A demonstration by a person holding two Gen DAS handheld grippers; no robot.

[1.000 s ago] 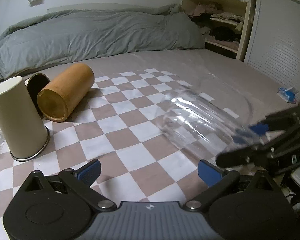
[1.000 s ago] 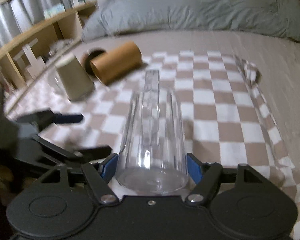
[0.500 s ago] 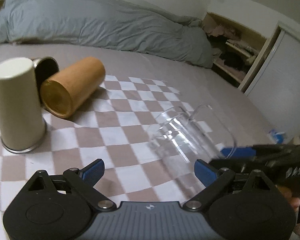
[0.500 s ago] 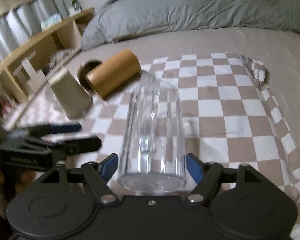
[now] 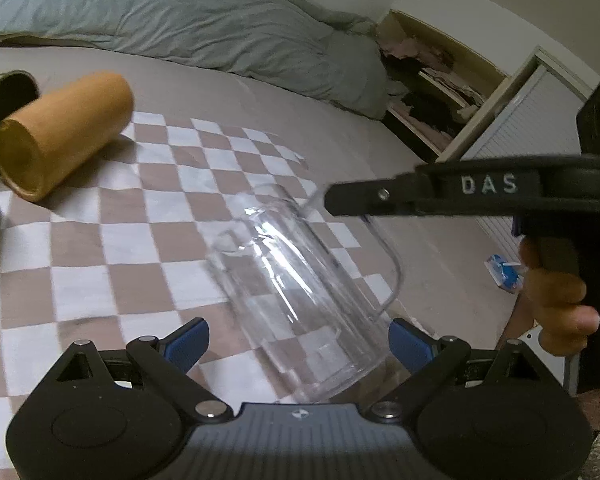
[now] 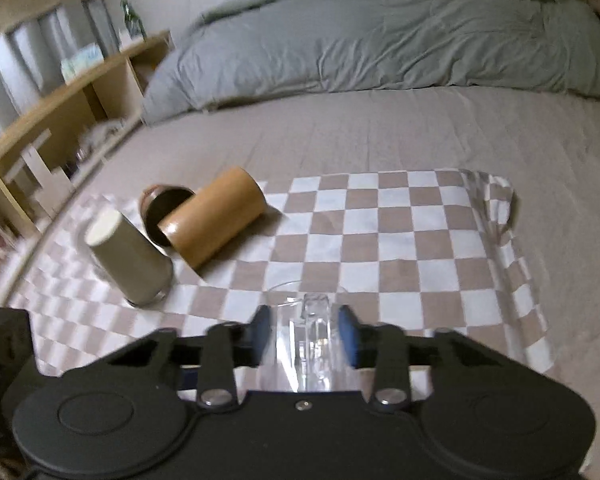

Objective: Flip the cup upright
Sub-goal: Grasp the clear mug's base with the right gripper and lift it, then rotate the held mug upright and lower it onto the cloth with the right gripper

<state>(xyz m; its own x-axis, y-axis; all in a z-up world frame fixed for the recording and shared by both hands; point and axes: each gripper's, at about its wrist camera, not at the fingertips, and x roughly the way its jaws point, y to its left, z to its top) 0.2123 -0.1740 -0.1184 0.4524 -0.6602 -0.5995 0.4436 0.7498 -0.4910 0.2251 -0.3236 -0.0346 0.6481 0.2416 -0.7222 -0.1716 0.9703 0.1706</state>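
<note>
Our right gripper (image 6: 305, 334) is clenched on the clear glass mug (image 6: 306, 344), its blue pads (image 6: 347, 336) pressed against the glass on both sides, while our left gripper (image 5: 298, 344) hangs released, its blue fingertips (image 5: 188, 342) spread wide with the base end of the mug lying between them and touching neither that we can make out. Working down from the largest thing, the bed's taupe sheet (image 6: 380, 132) fills both views, with a rumpled grey duvet (image 6: 380, 40) heaped along its far side. Over the sheet lies a brown-and-white checkered cloth (image 6: 380, 240), its far right corner folded up. In the left wrist view the mug (image 5: 300, 280) is tilted, its open rim pointing away and to the left, its handle on the right side, and the right gripper's black finger (image 5: 380, 200) reaches in across it from the right, held in our hand (image 5: 556, 300). On the cloth's left part a tan cylindrical cup (image 6: 216, 220) lies on its side, touching a dark-lined cup (image 6: 164, 208) that also lies on its side behind it. Just beside them a cream cup (image 6: 132, 264) stands upside down on its rim. A small blue-and-white packet (image 5: 504, 272) lies well apart, right of the bed.
</note>
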